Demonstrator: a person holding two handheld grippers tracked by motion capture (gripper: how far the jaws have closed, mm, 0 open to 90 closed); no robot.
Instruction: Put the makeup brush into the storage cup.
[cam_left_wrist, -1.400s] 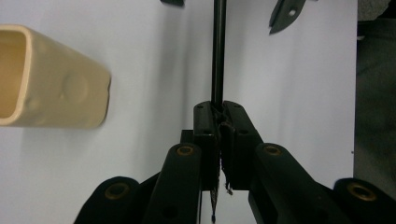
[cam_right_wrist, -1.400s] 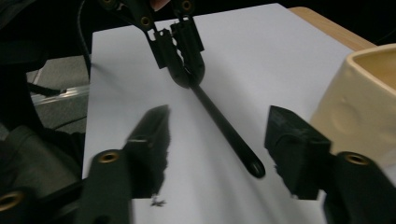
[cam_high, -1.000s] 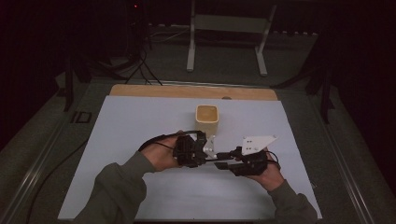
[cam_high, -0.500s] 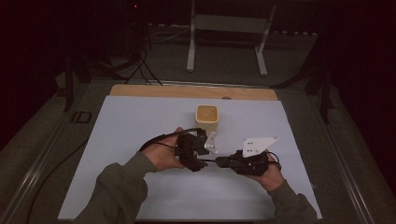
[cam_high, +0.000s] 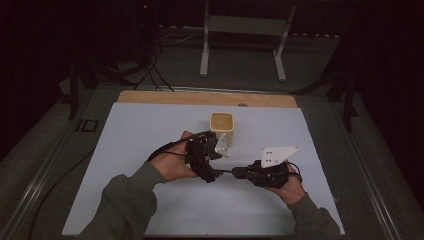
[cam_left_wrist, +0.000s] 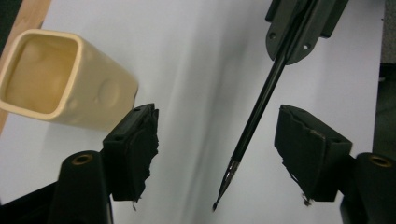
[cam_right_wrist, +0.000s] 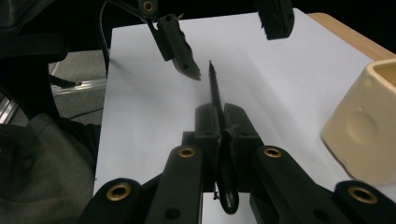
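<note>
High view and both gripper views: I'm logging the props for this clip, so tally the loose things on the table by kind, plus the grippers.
Pens: 1, black pen
Cups: 1, cream square cup
Grippers: 2, left gripper and right gripper
Total: 4

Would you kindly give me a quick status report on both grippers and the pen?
Right gripper shut on thin black pen. Left gripper open, pen tip between its jaws, untouched. Cream square ceramic cup upright just beyond the left gripper, nothing blocking.

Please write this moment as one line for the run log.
right gripper: shut on black pen | left gripper: open, jaws either side of pen tip | cream cup: upright on white mat
</note>
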